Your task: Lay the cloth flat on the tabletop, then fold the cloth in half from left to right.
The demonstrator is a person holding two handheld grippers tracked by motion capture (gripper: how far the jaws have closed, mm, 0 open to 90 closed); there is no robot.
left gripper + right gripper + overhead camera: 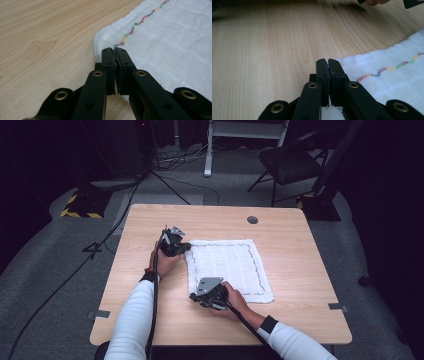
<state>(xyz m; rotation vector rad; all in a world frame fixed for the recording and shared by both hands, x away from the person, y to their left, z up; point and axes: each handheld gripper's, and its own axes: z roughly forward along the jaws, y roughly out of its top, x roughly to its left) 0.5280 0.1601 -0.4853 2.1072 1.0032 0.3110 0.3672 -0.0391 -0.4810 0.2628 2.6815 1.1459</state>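
Note:
A white square cloth (227,267) with a multicoloured stitched border lies flat on the wooden table (300,310). My left gripper (186,247) is at the cloth's far left corner. In the left gripper view this gripper (115,50) is shut, with the edge of the cloth (170,42) and some loose threads pinched between its pads. My right gripper (192,296) is at the near left corner. In the right gripper view it (327,61) is shut on that corner of the cloth (392,80), and threads hang below the pads. The other hand appears at the top right of the right gripper view.
A round cable hole (252,219) sits in the table near its far edge. Bare wood lies to the left of the cloth. Beyond the table stand a black chair (290,162), a yellow-and-black striped base (80,207) and cables on the grey floor.

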